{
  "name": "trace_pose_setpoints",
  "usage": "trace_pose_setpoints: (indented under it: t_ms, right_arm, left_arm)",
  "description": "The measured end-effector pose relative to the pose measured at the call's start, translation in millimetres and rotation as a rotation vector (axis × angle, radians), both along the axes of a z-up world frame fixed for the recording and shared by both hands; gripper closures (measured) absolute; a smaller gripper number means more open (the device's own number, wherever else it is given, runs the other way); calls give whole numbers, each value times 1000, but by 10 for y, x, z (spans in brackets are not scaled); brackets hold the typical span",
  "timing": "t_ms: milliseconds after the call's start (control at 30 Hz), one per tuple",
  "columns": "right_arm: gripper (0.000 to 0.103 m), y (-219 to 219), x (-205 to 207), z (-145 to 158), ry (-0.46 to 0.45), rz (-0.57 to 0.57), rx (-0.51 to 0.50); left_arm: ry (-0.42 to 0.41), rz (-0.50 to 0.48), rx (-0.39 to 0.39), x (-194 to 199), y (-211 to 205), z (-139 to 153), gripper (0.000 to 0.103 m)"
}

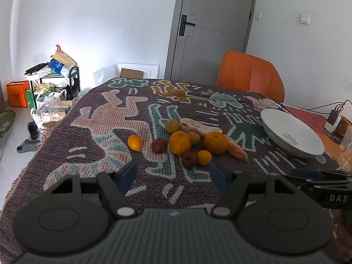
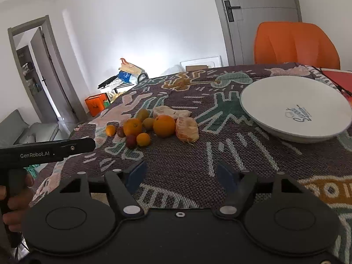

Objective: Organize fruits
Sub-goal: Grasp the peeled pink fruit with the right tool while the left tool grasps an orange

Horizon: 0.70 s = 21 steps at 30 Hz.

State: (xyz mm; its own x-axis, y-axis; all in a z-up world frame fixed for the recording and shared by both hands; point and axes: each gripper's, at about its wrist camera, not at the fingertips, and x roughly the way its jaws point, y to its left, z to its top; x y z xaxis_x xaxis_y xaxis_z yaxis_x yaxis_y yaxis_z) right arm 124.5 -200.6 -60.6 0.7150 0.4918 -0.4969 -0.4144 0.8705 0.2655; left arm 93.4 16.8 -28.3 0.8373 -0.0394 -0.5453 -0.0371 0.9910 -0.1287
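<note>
1. Your left hand-held gripper (image 1: 172, 179) and your right hand-held gripper (image 2: 182, 177) both hover spread and empty.
2. The fruits (image 1: 187, 142) lie clustered on the worktop (image 1: 88, 136), straight ahead of the left one and ahead-left of the right.
3. The white plate (image 2: 294, 107) sits empty to the right of the pile.
4. The peeled orange (image 2: 187, 129) is the piece nearest the plate, so your right hand looks better placed for it.

Both grippers held level, L gripper (image 1: 171, 177) & R gripper (image 2: 183, 175) w/ jaws wide apart, nothing between.
</note>
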Motion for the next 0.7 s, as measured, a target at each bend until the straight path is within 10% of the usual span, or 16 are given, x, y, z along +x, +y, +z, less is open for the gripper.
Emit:
trace_pose_setpoints:
  t_ms: [700]
  right_arm:
    - [48,238,645,-61,62,10,-38]
  left_arm:
    - [35,10,-72,588,55,-167,57]
